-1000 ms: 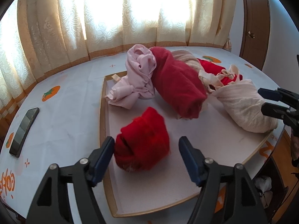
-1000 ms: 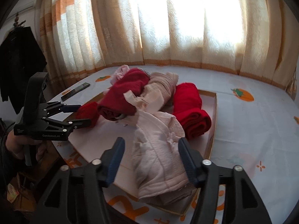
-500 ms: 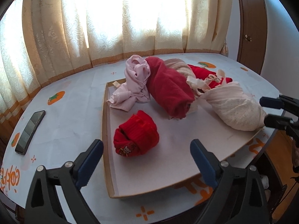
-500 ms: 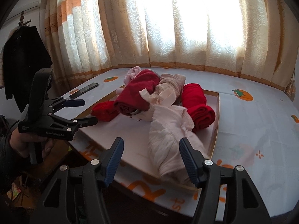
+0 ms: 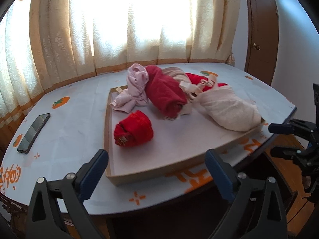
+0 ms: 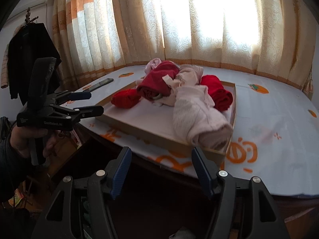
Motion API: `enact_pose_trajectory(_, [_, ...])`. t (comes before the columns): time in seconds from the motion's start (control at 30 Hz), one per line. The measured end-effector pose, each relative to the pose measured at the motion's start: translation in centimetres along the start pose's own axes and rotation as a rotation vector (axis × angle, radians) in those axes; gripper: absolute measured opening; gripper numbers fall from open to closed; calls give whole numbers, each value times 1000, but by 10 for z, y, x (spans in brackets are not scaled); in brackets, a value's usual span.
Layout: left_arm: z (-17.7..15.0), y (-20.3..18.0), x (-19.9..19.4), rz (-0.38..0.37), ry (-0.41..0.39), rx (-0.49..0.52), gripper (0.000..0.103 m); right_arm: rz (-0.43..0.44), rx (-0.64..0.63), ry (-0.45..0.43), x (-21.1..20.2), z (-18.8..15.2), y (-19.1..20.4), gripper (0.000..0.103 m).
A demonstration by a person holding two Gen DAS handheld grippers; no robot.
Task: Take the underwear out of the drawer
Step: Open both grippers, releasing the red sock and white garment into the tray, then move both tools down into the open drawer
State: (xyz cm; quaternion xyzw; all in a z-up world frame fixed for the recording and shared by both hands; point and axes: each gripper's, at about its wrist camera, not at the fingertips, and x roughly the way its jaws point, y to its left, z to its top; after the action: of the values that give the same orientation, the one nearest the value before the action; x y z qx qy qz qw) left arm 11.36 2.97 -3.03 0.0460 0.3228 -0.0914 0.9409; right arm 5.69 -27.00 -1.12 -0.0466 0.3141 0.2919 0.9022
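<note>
Both grippers have pulled back from the tray since a second ago, and the small red roll (image 5: 133, 128) that sat between the left gripper's (image 5: 156, 168) fingers now lies free on the near left of the tray (image 5: 157, 172). That gripper's jaws are opening, nothing between them. The right gripper (image 6: 161, 168) stands partly spread and empty, just short of the cream bundle (image 6: 196, 117) at the tray's near right corner. Further back lie the dark red roll (image 5: 165, 95), the pink knot (image 5: 135, 87) and another red roll (image 6: 218, 93), heaped and touching. All of it looks soft, light and loosely rolled; I would pinch a roll across its thick middle, since a loose edge would likely unroll it.
</note>
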Motion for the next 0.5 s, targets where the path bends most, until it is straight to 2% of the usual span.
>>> enact_pose_trajectory(0.33, [-28,-14,-17,-20,4,4,99,-15,21,51,-3,-35,1,65])
enact_pose_trajectory(0.5, [-47,-20,-19,-20,40,18,99,-18,29,82,-3,-50,0,65])
